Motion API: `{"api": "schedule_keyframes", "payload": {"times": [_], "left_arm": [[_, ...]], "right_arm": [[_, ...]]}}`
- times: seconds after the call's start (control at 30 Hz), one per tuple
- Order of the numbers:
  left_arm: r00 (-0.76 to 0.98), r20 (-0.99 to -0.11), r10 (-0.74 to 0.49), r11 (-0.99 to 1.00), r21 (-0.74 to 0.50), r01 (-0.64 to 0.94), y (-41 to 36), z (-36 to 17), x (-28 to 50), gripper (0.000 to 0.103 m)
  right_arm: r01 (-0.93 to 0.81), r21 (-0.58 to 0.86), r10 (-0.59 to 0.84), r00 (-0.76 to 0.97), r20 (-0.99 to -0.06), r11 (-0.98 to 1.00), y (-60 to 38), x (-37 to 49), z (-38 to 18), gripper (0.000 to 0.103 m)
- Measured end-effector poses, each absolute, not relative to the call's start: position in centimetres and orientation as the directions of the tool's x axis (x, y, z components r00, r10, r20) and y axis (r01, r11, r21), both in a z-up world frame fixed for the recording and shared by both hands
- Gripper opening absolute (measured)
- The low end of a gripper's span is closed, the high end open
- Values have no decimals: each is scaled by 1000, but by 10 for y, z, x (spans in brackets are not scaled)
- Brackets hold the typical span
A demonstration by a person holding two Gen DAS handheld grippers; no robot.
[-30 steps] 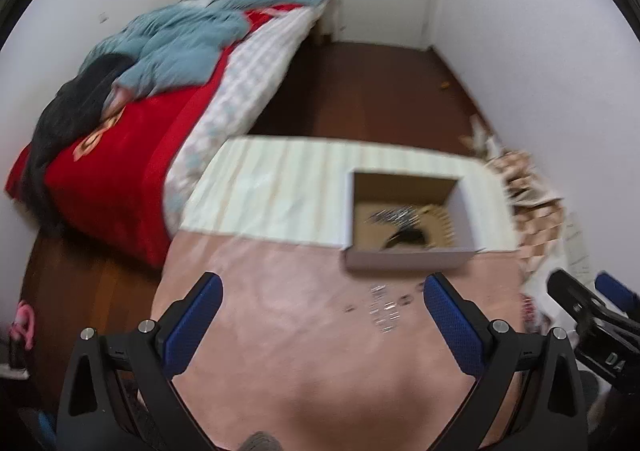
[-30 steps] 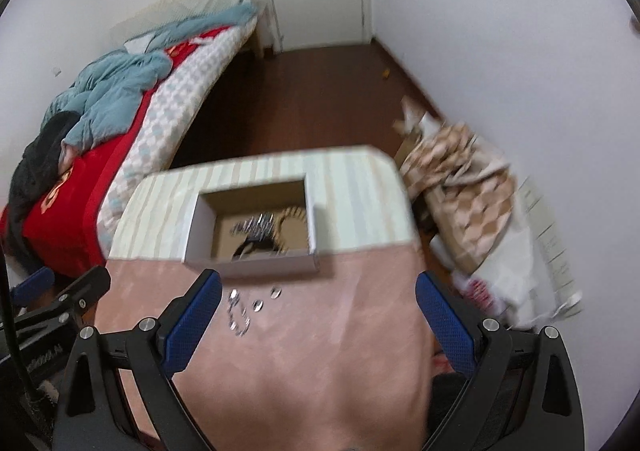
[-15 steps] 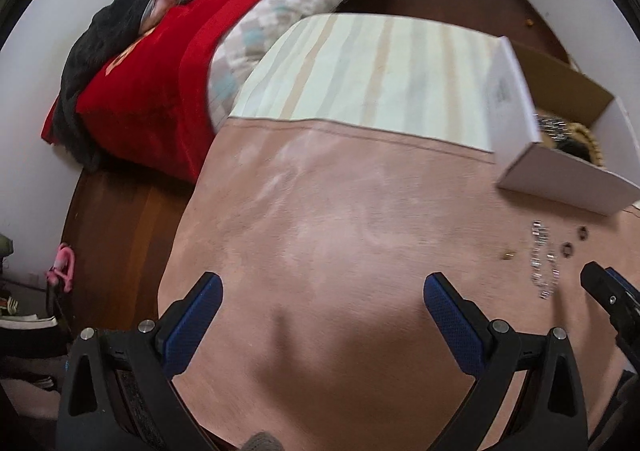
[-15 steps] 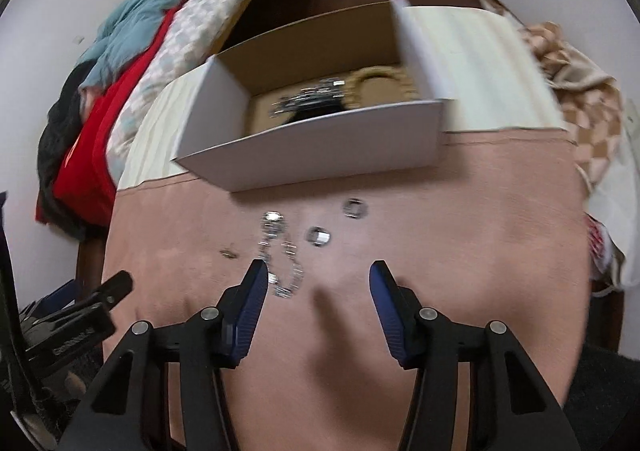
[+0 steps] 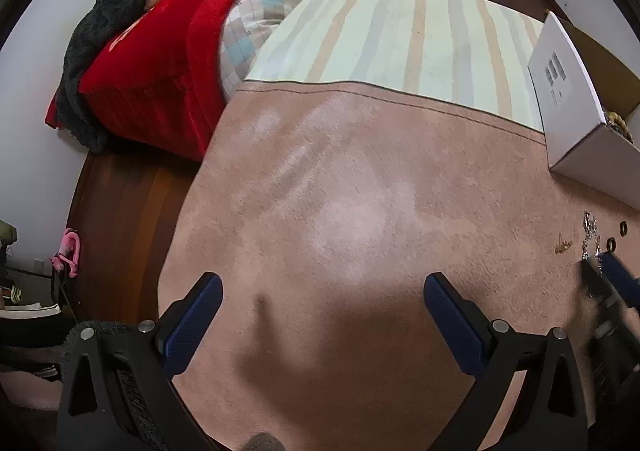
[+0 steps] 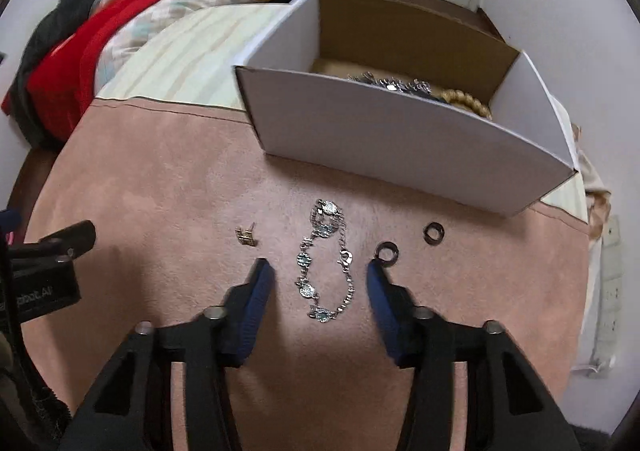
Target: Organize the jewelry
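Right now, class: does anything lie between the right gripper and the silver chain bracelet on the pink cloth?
Nothing visible does. The silver chain bracelet lies bare between the closing right gripper pads; the dark metal ring sits just outside one pad.

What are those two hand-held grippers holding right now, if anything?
Nothing yet. The right hand-held gripper is closing around the silver bracelet lying on the pink mat, pads not touching it. The left hand-held gripper is open and empty.

- bracelet point(image 6: 326, 263) on mat point(image 6: 160, 179), in front of box point(image 6: 400, 147)
- earring point(image 6: 246, 237) left of bracelet
- two rings point(image 6: 388, 252) right of bracelet
- more jewelry point(image 6: 400, 85) in box
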State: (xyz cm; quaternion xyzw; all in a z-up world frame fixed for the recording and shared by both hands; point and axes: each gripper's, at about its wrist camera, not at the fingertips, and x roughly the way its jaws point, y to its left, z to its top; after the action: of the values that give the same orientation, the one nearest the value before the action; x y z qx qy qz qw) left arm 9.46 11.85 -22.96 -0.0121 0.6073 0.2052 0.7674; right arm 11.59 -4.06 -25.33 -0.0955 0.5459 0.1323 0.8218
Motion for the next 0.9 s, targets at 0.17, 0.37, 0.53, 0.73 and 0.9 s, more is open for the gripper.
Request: {"api": "schedule_keyframes", "payload": {"times": [0.17,0.37,0.53,0.73,0.9], "left_arm": [[201,-941,271,932,204,-300,102,-228,95,103],[249,-953,175,964,114,-242,69,-226,104,103],[292,-954,70,980,11,-199,42,-225,117,102],[310,-950,33,989,-13,-146,17,-231,133,82],[284,-959,14,993,-21,-117,9,-243,144,37]], "right_arm": [[-235,97,179,360,-916,967,-78,112,-242,6],[-97,201,223,398,-890,975,-140,104,-216,6],[-33,192,189,409,-893,981,-168,106,-215,6],[9,178,159,403,-901,984,-182,112,-226,6],[25,173,149,399,-905,985,-186,112,-232,6]]}}
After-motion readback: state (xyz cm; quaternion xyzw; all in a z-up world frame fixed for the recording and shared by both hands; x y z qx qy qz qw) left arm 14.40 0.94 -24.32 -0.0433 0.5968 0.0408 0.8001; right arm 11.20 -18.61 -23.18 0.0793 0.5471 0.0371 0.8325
